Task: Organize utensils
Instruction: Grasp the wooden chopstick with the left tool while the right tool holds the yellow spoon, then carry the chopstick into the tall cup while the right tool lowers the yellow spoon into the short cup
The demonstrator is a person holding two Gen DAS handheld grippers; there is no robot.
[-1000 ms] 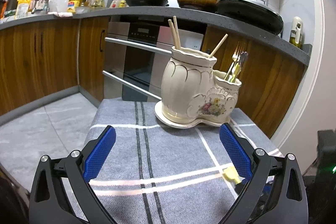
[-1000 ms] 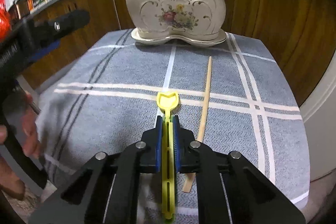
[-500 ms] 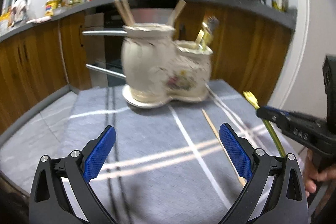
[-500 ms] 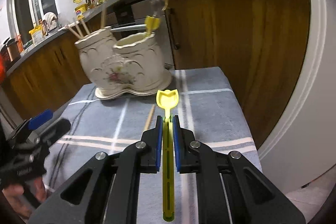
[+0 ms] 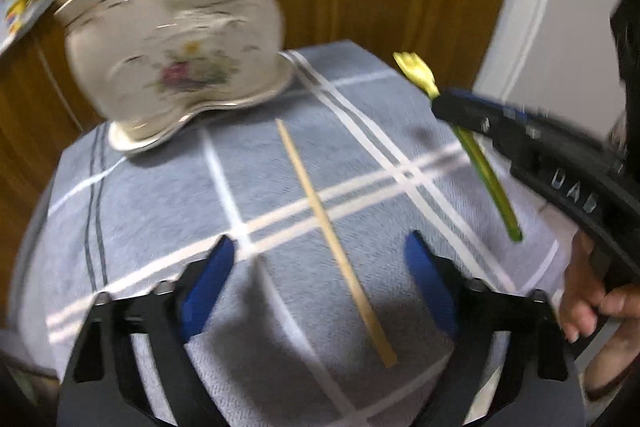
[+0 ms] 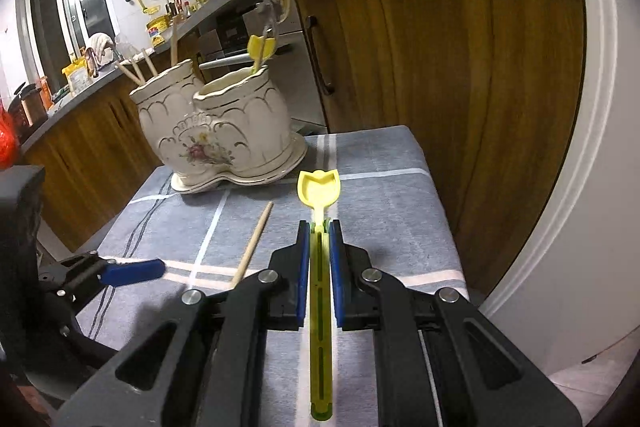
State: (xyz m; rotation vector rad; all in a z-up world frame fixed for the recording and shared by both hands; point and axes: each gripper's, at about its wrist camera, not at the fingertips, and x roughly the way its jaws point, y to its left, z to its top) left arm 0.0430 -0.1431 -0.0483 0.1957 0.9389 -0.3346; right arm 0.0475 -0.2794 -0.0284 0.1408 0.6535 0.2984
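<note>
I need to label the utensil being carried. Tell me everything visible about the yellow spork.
The yellow spork looks like translucent yellow-green plastic: a shallow scoop head with short notched tines and a long slotted handle. The right gripper is shut on the handle just below the head, which points forward toward the ceramic holder. In the left wrist view it hangs tilted above the grey cloth, touching only the blue pads.

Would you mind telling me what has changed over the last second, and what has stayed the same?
The right gripper has lifted the yellow spoon off the cloth and holds it in the air. The left gripper, open throughout, has swung over to straddle the chopstick. The chopstick and the ceramic holder have not moved.
</note>
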